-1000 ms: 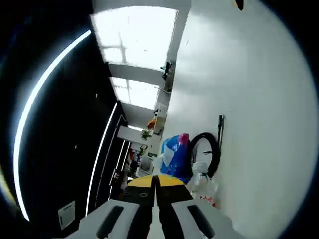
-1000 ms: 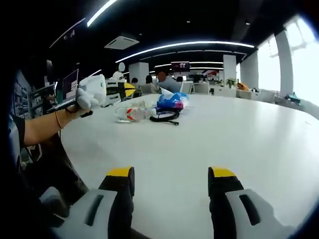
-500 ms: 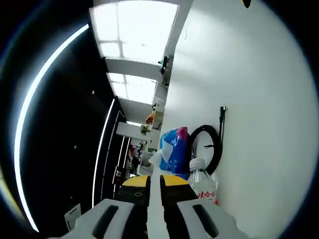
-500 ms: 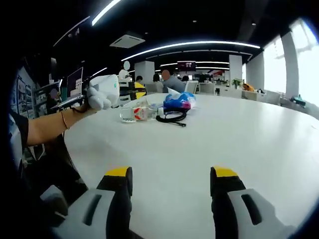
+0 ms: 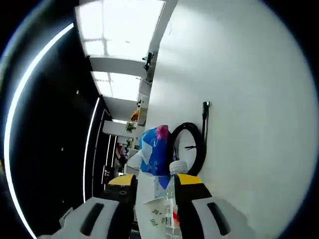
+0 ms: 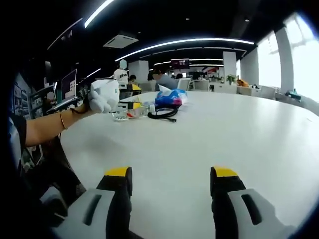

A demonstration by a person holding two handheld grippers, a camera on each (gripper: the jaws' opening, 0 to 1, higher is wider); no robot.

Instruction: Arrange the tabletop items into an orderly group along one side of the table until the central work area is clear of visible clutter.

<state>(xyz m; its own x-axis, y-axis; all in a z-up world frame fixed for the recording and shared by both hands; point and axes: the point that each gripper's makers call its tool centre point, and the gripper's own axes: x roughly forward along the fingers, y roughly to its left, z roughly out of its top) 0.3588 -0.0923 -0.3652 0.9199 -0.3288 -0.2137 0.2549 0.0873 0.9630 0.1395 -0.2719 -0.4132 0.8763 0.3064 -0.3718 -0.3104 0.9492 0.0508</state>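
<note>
Left hand-held gripper (image 5: 154,185) rolled sideways, jaws parted around a clear water bottle (image 5: 172,199) lying on the white desk (image 5: 249,124); whether actually clamped on it, cannot tell. Probably positioned so to grip the bottle and shift it toward an edge. Blue and pink bag (image 5: 154,152) just beyond the bottle, touching or nearly so. Black coiled cable (image 5: 192,144) beside the bag, its plug end trailing out over bare desk.

Right hand-held gripper (image 6: 169,181) held low over the near desk (image 6: 239,129), jaws spread wide, holding nothing, well apart from the cluster. From there, bottle (image 6: 124,115), cable (image 6: 160,114) and bag (image 6: 170,98) grouped toward the far left part of the desk, with a gloved hand (image 6: 102,97) on the left hand-held gripper beside them. Bag and cable crowded close against the bottle, likely to be nudged by any sweep. Office background with seated people behind.
</note>
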